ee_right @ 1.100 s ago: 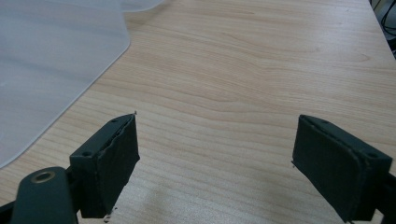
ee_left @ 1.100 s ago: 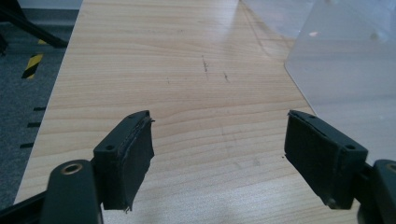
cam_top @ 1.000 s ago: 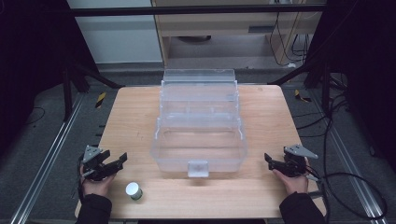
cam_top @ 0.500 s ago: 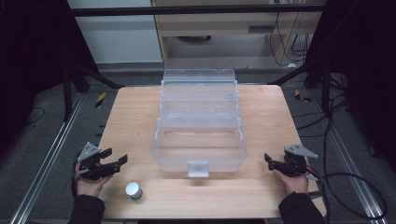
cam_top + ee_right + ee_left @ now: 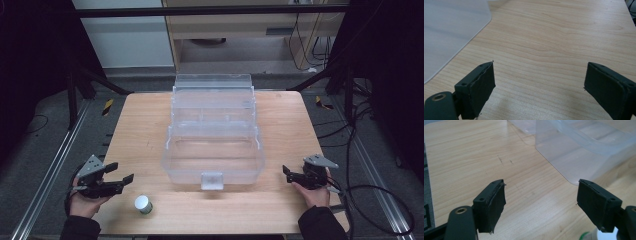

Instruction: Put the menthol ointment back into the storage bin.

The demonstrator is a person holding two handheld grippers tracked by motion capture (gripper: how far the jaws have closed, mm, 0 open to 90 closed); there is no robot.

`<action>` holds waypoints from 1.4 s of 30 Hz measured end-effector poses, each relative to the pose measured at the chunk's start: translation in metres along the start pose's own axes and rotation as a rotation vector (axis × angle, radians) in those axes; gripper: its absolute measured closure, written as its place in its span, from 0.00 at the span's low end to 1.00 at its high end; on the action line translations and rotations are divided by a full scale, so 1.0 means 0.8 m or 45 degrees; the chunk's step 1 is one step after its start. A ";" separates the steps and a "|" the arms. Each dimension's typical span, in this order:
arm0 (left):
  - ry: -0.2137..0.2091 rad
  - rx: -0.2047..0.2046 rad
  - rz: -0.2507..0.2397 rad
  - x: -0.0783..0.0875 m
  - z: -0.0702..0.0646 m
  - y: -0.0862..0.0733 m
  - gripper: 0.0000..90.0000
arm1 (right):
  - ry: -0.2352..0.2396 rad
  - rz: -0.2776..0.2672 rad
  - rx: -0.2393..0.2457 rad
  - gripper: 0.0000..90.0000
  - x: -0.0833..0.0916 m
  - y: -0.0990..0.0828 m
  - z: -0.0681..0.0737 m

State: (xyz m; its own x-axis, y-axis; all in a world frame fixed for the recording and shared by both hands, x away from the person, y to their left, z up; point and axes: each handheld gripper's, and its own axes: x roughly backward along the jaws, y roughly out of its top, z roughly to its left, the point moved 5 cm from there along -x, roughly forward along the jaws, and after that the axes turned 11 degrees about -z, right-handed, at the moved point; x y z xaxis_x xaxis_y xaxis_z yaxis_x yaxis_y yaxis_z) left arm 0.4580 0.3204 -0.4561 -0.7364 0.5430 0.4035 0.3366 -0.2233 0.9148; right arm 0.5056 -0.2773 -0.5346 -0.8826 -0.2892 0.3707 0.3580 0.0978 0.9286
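Between the left gripper's jaws, which have just been opening wide, lies bare table. A small white jar stands at its four o'clock, near but apart. The right gripper, also wide and empty, waits at three o'clock of the clear box. A careless descent could topple the jar.

small white-topped jar upright near table's front edge.

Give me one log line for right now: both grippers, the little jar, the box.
left gripper: open, jaws just widening, empty | right gripper: open, empty | small jar: upright on table, untouched | clear box: open, mid-table
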 end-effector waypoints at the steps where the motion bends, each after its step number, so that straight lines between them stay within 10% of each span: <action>1: -0.028 -0.030 0.016 0.004 -0.002 0.001 0.24 | 0.000 0.000 0.000 0.11 0.000 0.000 0.000; 42: -0.491 -0.383 0.359 0.025 -0.051 0.014 0.21 | 0.017 0.020 0.021 0.08 -0.002 -0.001 -0.001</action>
State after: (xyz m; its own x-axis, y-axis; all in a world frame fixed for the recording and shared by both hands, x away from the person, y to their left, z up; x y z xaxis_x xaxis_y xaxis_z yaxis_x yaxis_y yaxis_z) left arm 0.4233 0.2960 -0.4373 -0.3557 0.6727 0.6488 0.2659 -0.5927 0.7603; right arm 0.5069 -0.2776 -0.5358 -0.8727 -0.3003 0.3849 0.3665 0.1179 0.9229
